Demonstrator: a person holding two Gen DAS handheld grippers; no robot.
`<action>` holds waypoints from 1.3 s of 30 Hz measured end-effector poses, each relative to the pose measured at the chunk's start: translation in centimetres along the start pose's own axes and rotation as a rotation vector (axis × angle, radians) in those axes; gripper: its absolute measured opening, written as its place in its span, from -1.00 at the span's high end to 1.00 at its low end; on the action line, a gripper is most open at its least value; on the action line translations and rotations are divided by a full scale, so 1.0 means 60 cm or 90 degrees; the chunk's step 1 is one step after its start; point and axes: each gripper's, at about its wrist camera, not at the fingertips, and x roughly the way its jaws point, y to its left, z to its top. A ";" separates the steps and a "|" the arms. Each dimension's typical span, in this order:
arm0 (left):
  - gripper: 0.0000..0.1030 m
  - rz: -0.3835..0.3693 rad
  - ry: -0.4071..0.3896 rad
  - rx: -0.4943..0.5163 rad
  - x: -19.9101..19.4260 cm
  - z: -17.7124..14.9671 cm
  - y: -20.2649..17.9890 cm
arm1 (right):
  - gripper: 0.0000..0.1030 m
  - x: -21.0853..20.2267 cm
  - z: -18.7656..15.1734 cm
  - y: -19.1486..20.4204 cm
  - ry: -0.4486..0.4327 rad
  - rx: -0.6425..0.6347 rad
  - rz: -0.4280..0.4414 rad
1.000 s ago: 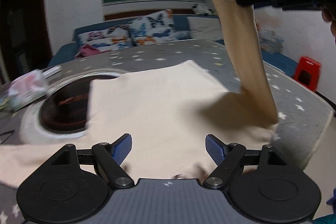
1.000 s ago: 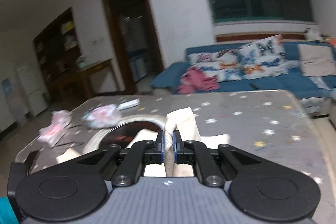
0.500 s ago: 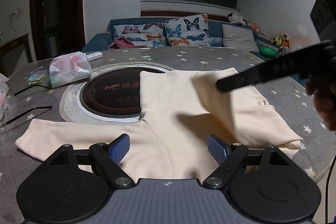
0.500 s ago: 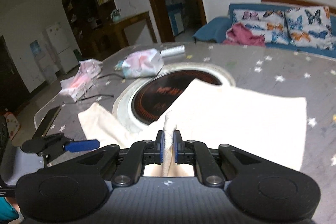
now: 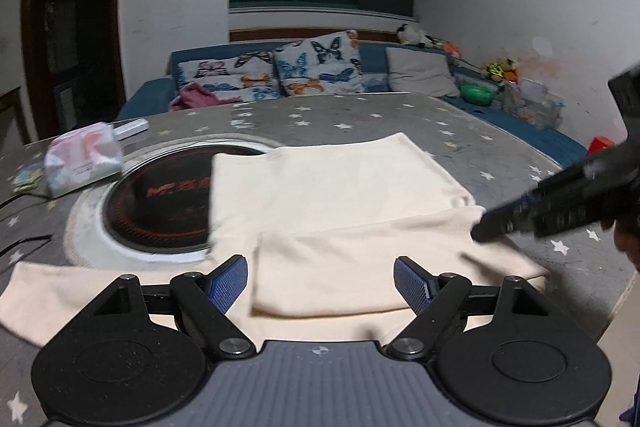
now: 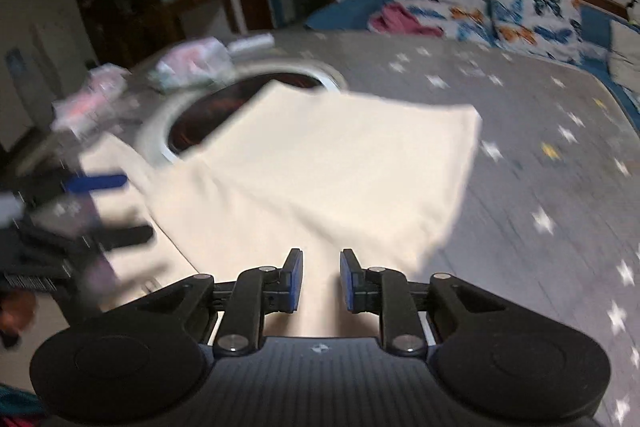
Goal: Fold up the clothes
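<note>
A cream long-sleeved top lies flat on the grey star-patterned table. Its right sleeve lies folded across the body near me. Its left sleeve stretches out to the left. My left gripper is open and empty, just above the folded sleeve. My right gripper is open with a narrow gap, empty, above the top. It also shows in the left wrist view at the sleeve's right end.
A round inset burner sits in the table, partly under the top. A tissue pack and a remote lie at the far left. A blue sofa with butterfly cushions stands behind. The table's edge is at the right.
My right gripper carried the sleeve across the body, laid it down, then let go and opened. My left gripper stayed open near the front edge.
</note>
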 end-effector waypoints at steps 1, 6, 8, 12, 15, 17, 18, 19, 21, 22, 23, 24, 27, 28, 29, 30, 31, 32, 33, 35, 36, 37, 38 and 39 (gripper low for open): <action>-0.56 -0.005 0.001 0.004 0.004 0.001 -0.005 | 0.62 0.003 -0.009 -0.004 0.007 -0.002 -0.012; -0.56 -0.024 0.003 0.026 0.021 0.007 -0.026 | 0.62 0.000 -0.020 -0.019 0.013 -0.001 -0.027; -0.56 -0.028 0.008 0.027 0.029 0.009 -0.029 | 0.62 -0.008 -0.013 -0.022 -0.006 -0.008 -0.033; -0.53 -0.033 0.022 0.013 0.050 0.009 -0.026 | 0.62 0.001 0.006 -0.025 -0.039 -0.002 -0.030; -0.50 -0.029 0.038 0.000 0.065 0.005 -0.022 | 0.63 0.021 0.010 -0.029 -0.038 0.001 -0.034; -0.50 -0.022 0.049 -0.009 0.072 0.000 -0.015 | 0.63 0.032 0.007 -0.037 -0.033 0.007 -0.048; -0.50 -0.020 0.056 -0.015 0.075 -0.003 -0.011 | 0.63 0.033 0.006 -0.041 -0.032 0.012 -0.053; -0.49 -0.016 0.053 -0.024 0.071 -0.004 -0.005 | 0.62 0.032 0.005 -0.048 -0.029 0.022 -0.054; -0.48 -0.007 0.049 -0.042 0.062 -0.006 0.007 | 0.62 0.026 0.005 -0.053 -0.030 0.032 -0.054; -0.48 -0.003 0.046 -0.051 0.057 -0.007 0.013 | 0.62 0.020 0.005 -0.053 -0.033 0.032 -0.054; -0.48 0.001 0.044 -0.060 0.053 -0.008 0.020 | 0.62 0.014 0.004 -0.050 -0.039 0.025 -0.054; -0.48 0.005 0.042 -0.069 0.048 -0.009 0.026 | 0.62 0.009 0.004 -0.045 -0.043 0.017 -0.052; -0.48 0.017 0.034 -0.096 0.035 -0.013 0.044 | 0.62 0.003 0.002 -0.023 -0.045 -0.015 -0.038; -0.49 0.021 0.032 -0.105 0.030 -0.014 0.050 | 0.62 0.004 0.001 -0.017 -0.042 -0.025 -0.035; -0.51 0.038 0.031 -0.113 0.024 -0.016 0.061 | 0.62 0.007 -0.001 -0.014 -0.038 -0.027 -0.035; -0.51 0.055 0.030 -0.121 0.017 -0.019 0.072 | 0.62 0.010 -0.002 -0.012 -0.034 -0.030 -0.035; -0.51 0.073 0.025 -0.129 0.008 -0.020 0.084 | 0.61 0.013 -0.004 -0.010 -0.029 -0.032 -0.035; -0.51 0.092 0.021 -0.137 0.000 -0.022 0.096 | 0.61 0.016 -0.005 -0.007 -0.025 -0.035 -0.036; -0.51 0.116 0.014 -0.147 -0.009 -0.024 0.111 | 0.57 0.019 -0.007 -0.005 -0.021 -0.037 -0.036; -0.52 0.170 0.003 -0.173 -0.025 -0.028 0.144 | 0.52 0.021 -0.007 0.000 -0.018 -0.043 -0.035; -0.51 0.199 -0.001 -0.189 -0.032 -0.031 0.162 | 0.52 0.020 -0.006 0.003 -0.018 -0.046 -0.035; -0.51 0.231 -0.003 -0.203 -0.035 -0.034 0.178 | 0.52 0.019 -0.005 0.006 -0.019 -0.049 -0.034; -0.52 0.264 -0.005 -0.218 -0.039 -0.037 0.194 | 0.52 0.018 -0.004 0.009 -0.019 -0.053 -0.034; -0.52 0.296 -0.006 -0.232 -0.042 -0.041 0.211 | 0.52 0.018 -0.003 0.012 -0.019 -0.056 -0.033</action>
